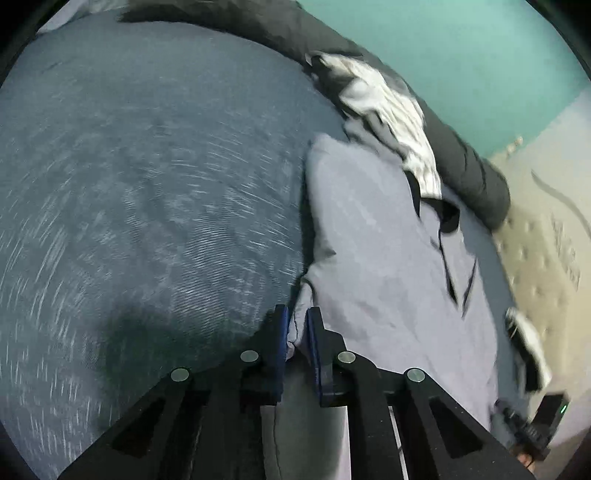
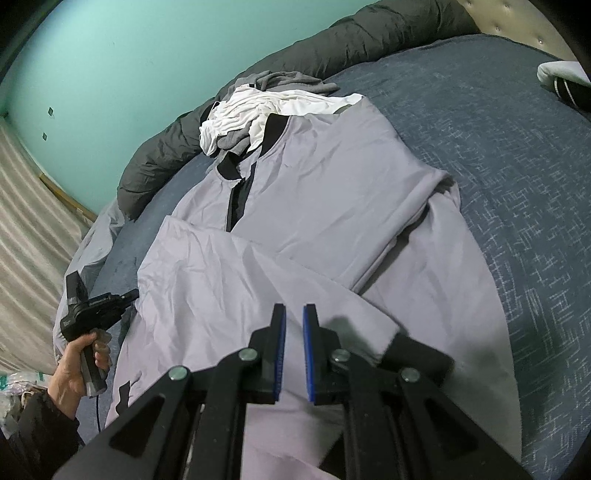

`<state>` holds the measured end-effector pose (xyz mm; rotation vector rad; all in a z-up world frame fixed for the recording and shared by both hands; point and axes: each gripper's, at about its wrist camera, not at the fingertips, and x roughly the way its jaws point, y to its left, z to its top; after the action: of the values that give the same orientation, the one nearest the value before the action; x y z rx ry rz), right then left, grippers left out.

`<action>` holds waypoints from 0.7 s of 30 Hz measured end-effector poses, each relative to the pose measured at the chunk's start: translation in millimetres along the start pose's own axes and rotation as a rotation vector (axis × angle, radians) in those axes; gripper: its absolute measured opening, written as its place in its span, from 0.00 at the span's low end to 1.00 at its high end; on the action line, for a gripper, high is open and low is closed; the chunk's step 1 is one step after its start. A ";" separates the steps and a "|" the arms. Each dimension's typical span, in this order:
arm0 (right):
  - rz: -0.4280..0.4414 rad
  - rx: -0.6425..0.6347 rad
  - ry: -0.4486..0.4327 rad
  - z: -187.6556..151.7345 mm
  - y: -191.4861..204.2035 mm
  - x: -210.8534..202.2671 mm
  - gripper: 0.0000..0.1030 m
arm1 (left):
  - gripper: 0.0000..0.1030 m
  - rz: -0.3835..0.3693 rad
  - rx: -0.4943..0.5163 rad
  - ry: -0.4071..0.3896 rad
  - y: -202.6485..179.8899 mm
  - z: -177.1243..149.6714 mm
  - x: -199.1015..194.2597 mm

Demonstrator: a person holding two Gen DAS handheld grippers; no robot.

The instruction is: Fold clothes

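A light grey shirt with black collar and placket lies spread on a dark blue bed; it also shows in the left wrist view. My left gripper is shut on a fold of the shirt's edge, with cloth pinched between the blue pads. It shows from outside in the right wrist view, held in a hand at the shirt's left edge. My right gripper hovers over the shirt's lower part, jaws narrowly apart with nothing between them. One sleeve is folded over the body.
A pile of white and grey clothes lies past the collar. A dark rolled duvet runs along the teal wall. The blue bedspread stretches to the right. A black-and-white item lies at far right.
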<state>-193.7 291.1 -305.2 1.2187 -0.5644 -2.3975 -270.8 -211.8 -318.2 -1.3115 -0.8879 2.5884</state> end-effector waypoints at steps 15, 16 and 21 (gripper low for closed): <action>0.007 0.011 0.026 2.9 -7.2 6.2 0.07 | 0.20 0.117 0.019 -0.090 -19.1 10.3 -30.1; 0.008 0.008 0.029 2.5 -6.5 6.8 0.07 | 0.20 0.133 0.047 -0.091 -24.5 13.5 -31.5; 0.012 0.004 0.037 1.3 -5.7 8.4 0.07 | 0.20 0.167 0.164 -0.033 -53.8 25.3 -4.7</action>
<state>-200.2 291.9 -313.0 1.2547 -0.5638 -2.3602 -295.9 -180.6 -274.1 -1.3541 -0.5775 2.7461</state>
